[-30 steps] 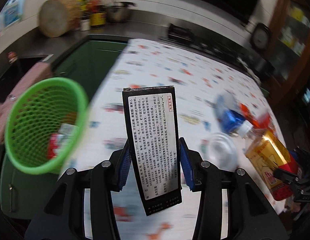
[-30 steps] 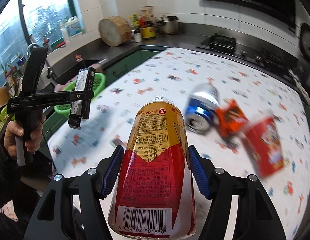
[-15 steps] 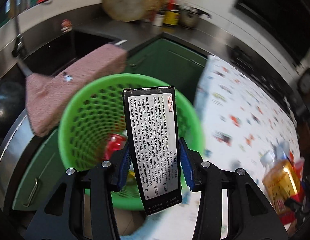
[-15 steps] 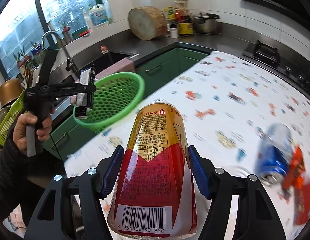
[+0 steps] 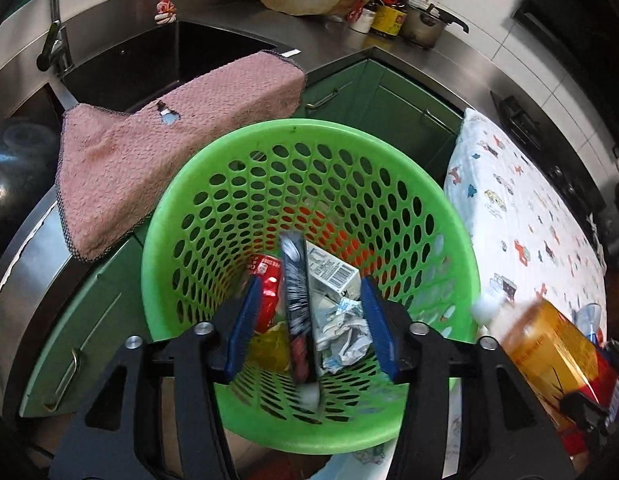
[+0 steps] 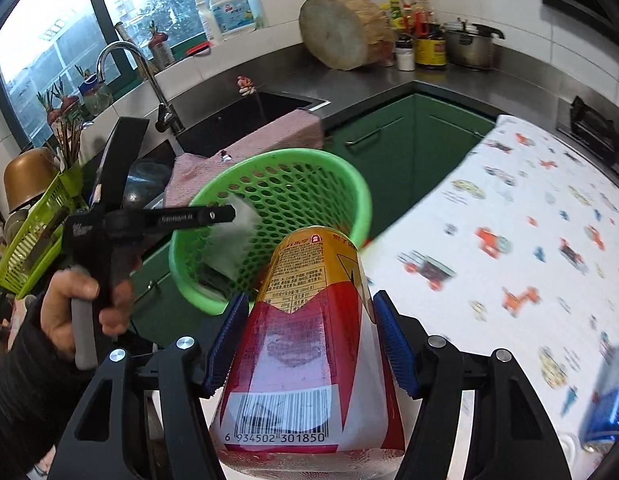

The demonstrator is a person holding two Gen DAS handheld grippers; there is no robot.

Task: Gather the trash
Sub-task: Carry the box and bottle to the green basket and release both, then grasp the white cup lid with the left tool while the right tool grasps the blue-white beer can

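Your left gripper is over the green basket, its fingers opening, and the black box is blurred between them, edge-on and clear of both blue pads, inside the basket mouth. Its print cannot be read at this moment. Beyond the fingertips, in the basket, lie a red can with white lettering too small to read, a white carton showing a barcode, and crumpled paper. Past the basket rim a pink towel drapes over the sink edge.

Your right gripper has its fingers closing and pressed against both sides of the red and gold bottle. Its label shows a barcode reading 6 934502 301850 near the base, and small Chinese print on the gold band toward the fingertips. Ahead of the bottle is the basket; to the right of the fingers spreads the table with its cartoon-vehicle cloth. Left of the fingers, your left hand grips the other tool, marked "FastUMI AI" as best it can be read.
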